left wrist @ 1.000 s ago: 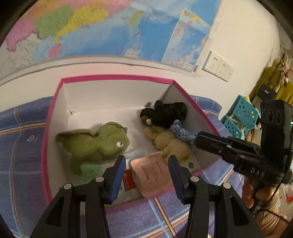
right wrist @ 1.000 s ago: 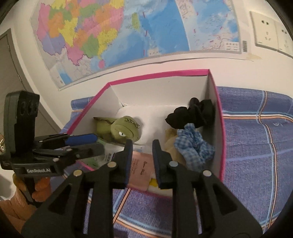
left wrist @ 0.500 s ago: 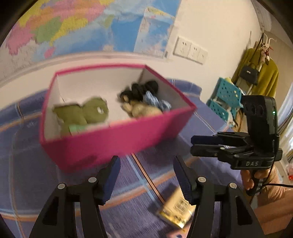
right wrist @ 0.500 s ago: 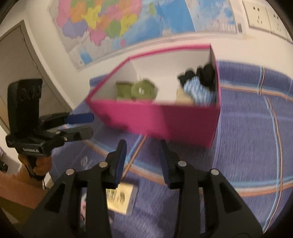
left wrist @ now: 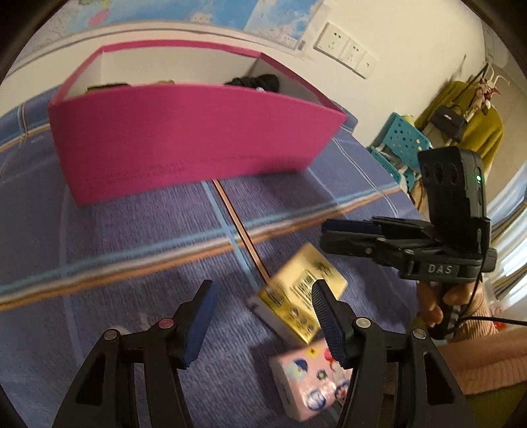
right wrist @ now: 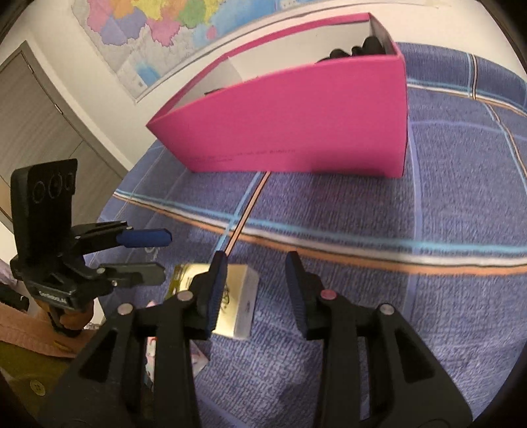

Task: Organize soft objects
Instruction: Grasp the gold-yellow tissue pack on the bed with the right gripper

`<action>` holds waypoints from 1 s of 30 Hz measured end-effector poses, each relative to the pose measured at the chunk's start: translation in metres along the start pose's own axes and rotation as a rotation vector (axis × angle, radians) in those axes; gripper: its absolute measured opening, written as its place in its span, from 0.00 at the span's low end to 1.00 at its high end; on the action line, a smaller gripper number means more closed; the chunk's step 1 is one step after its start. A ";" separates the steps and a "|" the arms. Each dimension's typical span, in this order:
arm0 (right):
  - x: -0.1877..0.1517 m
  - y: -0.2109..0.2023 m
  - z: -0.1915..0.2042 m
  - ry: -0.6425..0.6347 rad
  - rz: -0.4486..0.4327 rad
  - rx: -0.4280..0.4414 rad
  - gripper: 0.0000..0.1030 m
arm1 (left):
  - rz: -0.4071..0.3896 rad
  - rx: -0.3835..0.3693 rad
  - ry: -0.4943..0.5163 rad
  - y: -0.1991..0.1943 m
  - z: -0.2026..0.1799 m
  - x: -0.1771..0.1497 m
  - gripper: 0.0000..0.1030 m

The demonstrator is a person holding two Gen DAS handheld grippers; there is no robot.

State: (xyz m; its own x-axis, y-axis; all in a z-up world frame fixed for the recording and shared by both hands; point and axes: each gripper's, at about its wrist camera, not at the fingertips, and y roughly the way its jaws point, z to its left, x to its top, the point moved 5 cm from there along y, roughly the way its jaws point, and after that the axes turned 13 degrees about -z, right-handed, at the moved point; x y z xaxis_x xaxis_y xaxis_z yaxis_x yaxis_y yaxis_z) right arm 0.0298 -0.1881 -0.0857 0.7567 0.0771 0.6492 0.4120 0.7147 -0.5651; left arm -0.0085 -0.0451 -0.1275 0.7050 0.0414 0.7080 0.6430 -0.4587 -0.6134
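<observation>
Two tissue packs lie on the purple checked bedspread in front of the pink box: a gold pack and, just beside it toward the person, a pink printed pack. From the right wrist view the gold pack shows partly behind one blade, with only a sliver of the pink pack at the lower left.

Both packs look light and squashy, with slick plastic wrap, so a pinch across the short width near the middle should hold better than a grab at a corner, which would likely fold or slip. Nothing about them looks fragile.

The left tool is spread and empty, one blade hanging over the edge of the gold pack without gripping it. The right tool is also parted with nothing between its blades; the gold pack sits off to its left side.

Inside the box, only dark fabric peeks above the near wall, so how much room remains cannot be told from here. That near wall stands tall between the packs and the inside, and would have to be cleared from above. The two tools are close together over the same spot and could crowd each other. A wall map, sockets and a teal crate sit well apart.
</observation>
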 end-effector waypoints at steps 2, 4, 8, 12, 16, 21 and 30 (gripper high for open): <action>-0.004 0.001 0.001 0.005 0.008 0.005 0.38 | 0.017 -0.006 0.011 0.001 -0.004 -0.006 0.59; -0.009 0.003 0.004 0.006 0.019 0.009 0.38 | 0.036 -0.014 0.016 0.002 -0.008 -0.011 0.59; -0.017 0.002 0.005 0.016 0.029 0.012 0.38 | 0.059 -0.063 0.014 0.005 -0.019 -0.018 0.57; -0.019 0.000 0.003 0.034 0.028 0.017 0.38 | 0.081 -0.095 0.006 0.011 -0.023 -0.018 0.51; -0.021 -0.002 0.006 0.038 0.027 0.020 0.38 | 0.095 -0.097 -0.003 0.016 -0.022 -0.018 0.36; -0.023 -0.001 0.011 0.030 0.034 0.025 0.38 | 0.093 -0.097 -0.010 0.020 -0.023 -0.014 0.30; -0.012 -0.001 0.013 0.024 0.006 0.002 0.38 | 0.063 -0.048 -0.002 0.030 -0.014 0.005 0.30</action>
State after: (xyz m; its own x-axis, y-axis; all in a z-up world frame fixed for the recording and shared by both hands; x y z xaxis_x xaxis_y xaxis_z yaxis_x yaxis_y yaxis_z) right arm 0.0134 -0.1807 -0.0866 0.7710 0.0645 0.6336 0.4065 0.7160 -0.5676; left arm 0.0104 -0.0714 -0.1375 0.7439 0.0127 0.6681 0.5824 -0.5026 -0.6389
